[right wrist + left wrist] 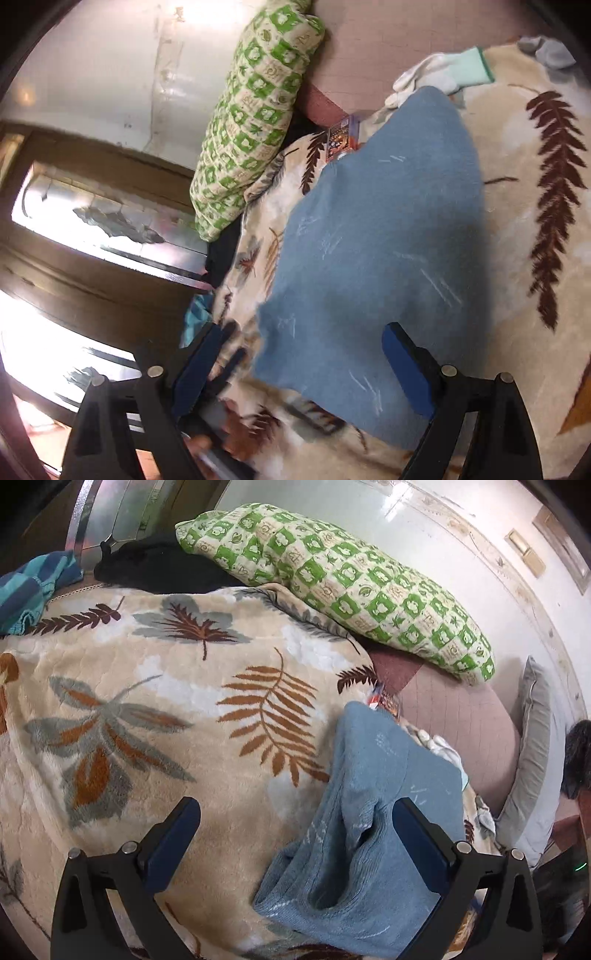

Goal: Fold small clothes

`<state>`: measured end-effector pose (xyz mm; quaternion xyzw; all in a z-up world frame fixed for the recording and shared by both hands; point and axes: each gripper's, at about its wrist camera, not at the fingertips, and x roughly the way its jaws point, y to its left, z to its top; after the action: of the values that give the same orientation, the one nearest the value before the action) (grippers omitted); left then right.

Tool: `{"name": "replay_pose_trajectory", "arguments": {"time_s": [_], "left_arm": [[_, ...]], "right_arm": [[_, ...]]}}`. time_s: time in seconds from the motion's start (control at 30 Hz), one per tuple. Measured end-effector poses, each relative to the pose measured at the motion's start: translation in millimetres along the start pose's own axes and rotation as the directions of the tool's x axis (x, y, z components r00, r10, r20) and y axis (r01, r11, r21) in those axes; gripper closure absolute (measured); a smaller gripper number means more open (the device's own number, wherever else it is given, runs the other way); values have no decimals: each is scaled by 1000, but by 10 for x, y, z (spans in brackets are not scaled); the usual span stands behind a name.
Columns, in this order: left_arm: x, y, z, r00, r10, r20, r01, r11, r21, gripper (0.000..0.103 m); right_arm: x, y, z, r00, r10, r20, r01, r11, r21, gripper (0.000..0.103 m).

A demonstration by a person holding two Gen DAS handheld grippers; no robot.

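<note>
Progress looked partial to me at this moment. I had one blue knit garment [373,812] lying on the leaf-print blanket [147,701], and it seemed to be doubled over at least once: in the left wrist view I saw layered edges and a soft bulge near the close end, so the shape was not yet flat or tidy. In the right wrist view the same piece [376,240] read as a long, fairly smooth panel, though that picture was blurred and I could not count the layers.

My left gripper [295,834] was spread wide, with its right finger at or over the garment's near edge and its left finger over bare blanket; it pinched nothing. My right gripper [303,354] was also spread, the near end of the cloth lying between its fingers, and I could not tell whether either finger touched it.

What remained, as I judged it, was another fold and a pressing flat. Other small items waited: a white and mint glove [443,70] just beyond the garment's far end, a grey scrap [546,51] further off, and a striped teal piece [33,583] at the blanket's far corner. A green checked pillow [332,576] sat behind.
</note>
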<state>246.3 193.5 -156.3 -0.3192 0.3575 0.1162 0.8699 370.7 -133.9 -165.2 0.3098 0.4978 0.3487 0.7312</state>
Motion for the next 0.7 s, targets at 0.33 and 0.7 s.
{"name": "replay_pose_trajectory", "arguments": {"time_s": [0.33,0.7], "left_arm": [[-28,109,36,1000,-22,-1,22,999,-35,0],[-119,236,72,999,-41,20,43,996,-75,0]], "right_arm": [[-47,354,-116,999,-43,-26,39,993,-114,12],[-210,234,-309,974,-224,-33,222,974,-41,11]]}}
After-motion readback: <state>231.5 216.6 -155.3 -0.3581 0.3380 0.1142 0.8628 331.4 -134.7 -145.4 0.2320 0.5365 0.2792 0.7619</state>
